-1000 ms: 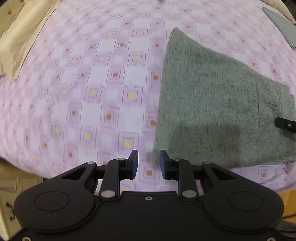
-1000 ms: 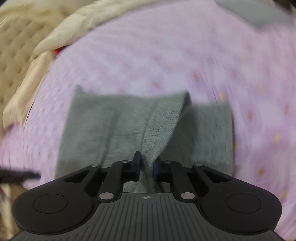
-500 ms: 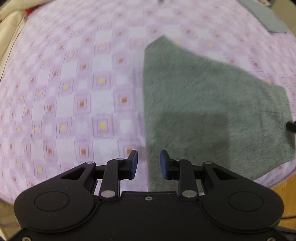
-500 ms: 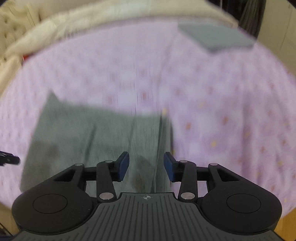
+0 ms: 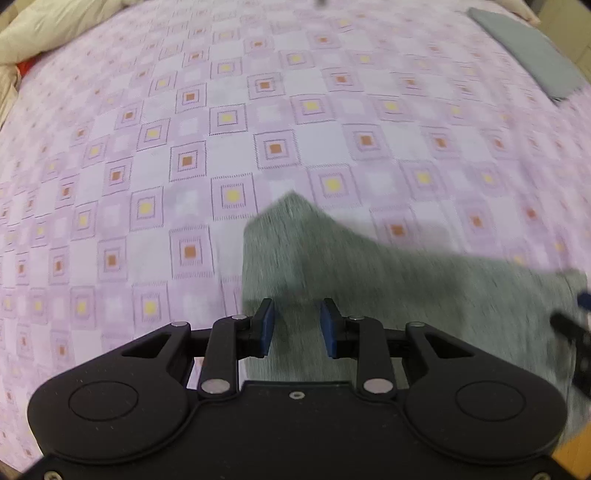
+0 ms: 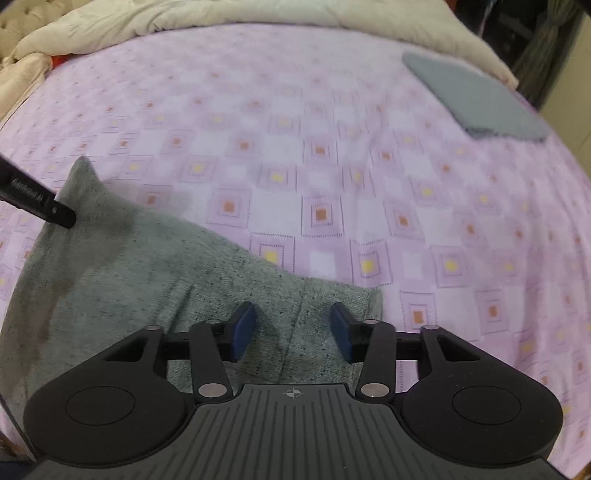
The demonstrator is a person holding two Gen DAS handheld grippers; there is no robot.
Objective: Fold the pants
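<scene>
Bed (image 6: 332,122) covered in a pink sheet with square pattern. Grey pants (image 6: 147,266) lie folded flat at the bed's near edge. Left claw (image 5: 296,325) parted, empty, over the pants. Right claw (image 6: 291,330) wide apart, empty, above the pants' right end. Folded grey cloth (image 6: 476,99) at the bed's far right corner. Beige quilt (image 6: 221,14) bunched along the bed's far side.
</scene>
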